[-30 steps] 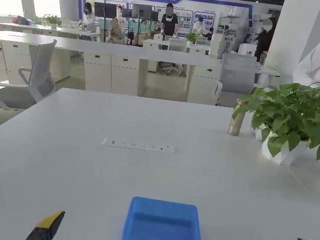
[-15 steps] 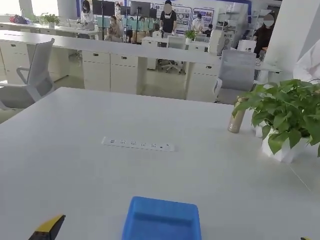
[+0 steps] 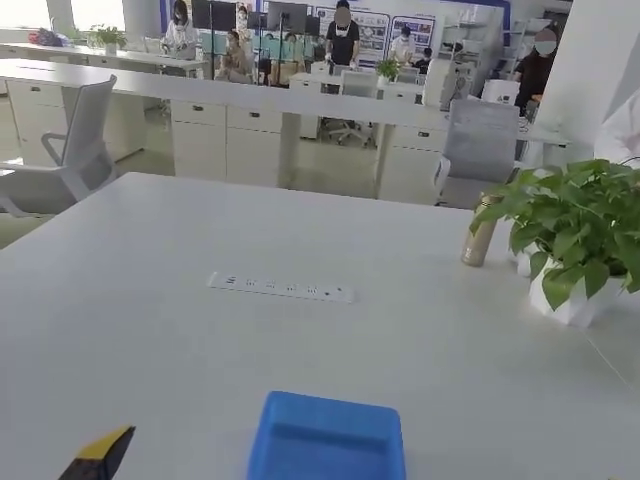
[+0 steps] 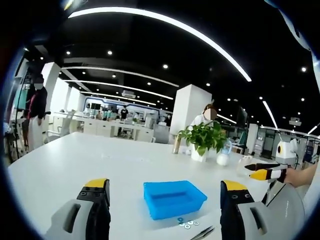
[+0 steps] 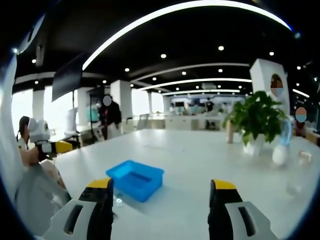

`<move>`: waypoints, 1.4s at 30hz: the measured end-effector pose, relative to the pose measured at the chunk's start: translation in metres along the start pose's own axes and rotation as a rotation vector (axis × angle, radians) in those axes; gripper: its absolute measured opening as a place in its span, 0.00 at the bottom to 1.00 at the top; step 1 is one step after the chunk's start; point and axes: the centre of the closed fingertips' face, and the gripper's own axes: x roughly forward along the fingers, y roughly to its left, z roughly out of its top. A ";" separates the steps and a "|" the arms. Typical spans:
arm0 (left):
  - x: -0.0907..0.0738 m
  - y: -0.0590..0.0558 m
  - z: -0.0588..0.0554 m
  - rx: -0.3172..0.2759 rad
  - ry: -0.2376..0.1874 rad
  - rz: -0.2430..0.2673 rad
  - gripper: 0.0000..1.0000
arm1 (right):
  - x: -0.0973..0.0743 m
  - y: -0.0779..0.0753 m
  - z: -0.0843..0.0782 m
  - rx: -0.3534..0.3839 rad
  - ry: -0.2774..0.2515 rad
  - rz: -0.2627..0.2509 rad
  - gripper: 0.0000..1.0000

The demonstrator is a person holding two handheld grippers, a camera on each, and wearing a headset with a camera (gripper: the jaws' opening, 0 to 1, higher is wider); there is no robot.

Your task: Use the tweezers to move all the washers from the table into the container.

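your left gripper (image 4: 166, 184) has its jaws spread wide, gripping nothing, and your right gripper (image 5: 161, 183) is spread the same way. nearest to you in the left gripper view, the tweezers (image 4: 202, 233) lie flat on the white desk (image 4: 75, 160) between the two jaws, partly cut off by the lower edge. their long axis slants from lower left to upper right in that view, toward the right-hand jaw; you cannot tell which end carries the tips. they look thin and silvery. just beyond them the washers (image 4: 187, 222) lie in a small cluster on the desk, little pale rings lying flat, near the closest corner of the blue container (image 4: 175, 198) but outside it. the container is a shallow open rectangular tray with one corner turned toward that gripper. off to its right your right gripper is held above the desk by a hand (image 4: 300, 177). from the right gripper view the container sits ahead and to the left, just past the left-hand jaw. farther out in the head view, a white power strip (image 3: 280, 288) lies across the middle of the desk. a bottle (image 3: 480, 230) stands upright beside a potted plant (image 3: 575, 230) at the right. a chair (image 3: 60, 150) waits at the far left edge, with more desks and people (image 3: 342, 35) beyond.
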 end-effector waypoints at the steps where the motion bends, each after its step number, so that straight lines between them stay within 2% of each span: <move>1: 0.000 0.001 -0.003 -0.020 0.017 0.000 0.92 | 0.000 0.001 -0.004 0.010 0.031 0.004 0.77; 2: 0.000 0.004 -0.005 -0.054 0.034 0.005 0.93 | 0.001 0.002 -0.005 0.003 0.037 0.009 0.77; 4: 0.000 0.006 -0.004 -0.110 0.028 0.003 0.96 | 0.001 0.004 -0.007 -0.007 0.064 0.014 0.78; 5: -0.001 0.008 -0.004 -0.148 0.027 -0.004 0.96 | 0.000 0.006 -0.012 -0.012 0.112 0.029 0.77; 6: -0.001 0.009 -0.005 -0.153 0.040 -0.007 0.96 | 0.000 0.007 -0.017 -0.032 0.155 0.037 0.76; 8: -0.002 0.011 -0.009 -0.144 0.072 -0.006 0.97 | 0.001 0.009 -0.024 -0.061 0.212 0.051 0.77; 9: -0.002 0.011 -0.013 -0.127 0.105 -0.014 0.97 | 0.002 0.012 -0.029 -0.065 0.255 0.058 0.78; 11: -0.004 0.010 -0.023 -0.092 0.170 -0.033 0.97 | 0.006 0.022 -0.027 -0.102 0.267 0.097 0.78; 13: -0.005 0.008 -0.034 -0.066 0.247 -0.055 0.94 | 0.009 0.032 -0.029 -0.130 0.298 0.134 0.74; 15: -0.005 0.005 -0.040 -0.039 0.290 -0.078 0.92 | 0.013 0.042 -0.031 -0.176 0.323 0.184 0.71; 17: -0.005 0.003 -0.046 -0.023 0.337 -0.099 0.90 | 0.018 0.054 -0.032 -0.203 0.324 0.233 0.69; 18: -0.004 0.000 -0.047 -0.023 0.344 -0.114 0.87 | 0.020 0.059 -0.032 -0.198 0.318 0.249 0.66; 19: -0.004 -0.005 -0.048 -0.018 0.358 -0.150 0.83 | 0.023 0.066 -0.032 -0.181 0.309 0.279 0.64; 22: -0.004 -0.015 -0.051 0.003 0.395 -0.214 0.70 | 0.027 0.074 -0.037 -0.165 0.317 0.320 0.57; 23: -0.003 -0.016 -0.052 0.006 0.402 -0.222 0.66 | 0.028 0.076 -0.038 -0.169 0.321 0.331 0.54; 25: -0.003 -0.023 -0.055 0.015 0.428 -0.259 0.62 | 0.030 0.083 -0.039 -0.173 0.325 0.363 0.48; 29: -0.003 -0.034 -0.062 0.044 0.474 -0.324 0.53 | 0.034 0.089 -0.043 -0.169 0.326 0.386 0.40; 31: -0.002 -0.037 -0.065 0.069 0.491 -0.341 0.50 | 0.035 0.092 -0.045 -0.182 0.330 0.394 0.36; 32: -0.003 -0.039 -0.069 0.087 0.513 -0.355 0.49 | 0.036 0.093 -0.045 -0.184 0.332 0.398 0.34; 34: -0.003 -0.042 -0.071 0.096 0.526 -0.367 0.47 | 0.037 0.097 -0.047 -0.187 0.333 0.413 0.31; 39: -0.006 -0.047 -0.080 0.110 0.580 -0.410 0.42 | 0.040 0.108 -0.051 -0.204 0.350 0.430 0.27; 42: -0.008 -0.047 -0.089 0.153 0.622 -0.431 0.39 | 0.041 0.114 -0.053 -0.195 0.356 0.446 0.26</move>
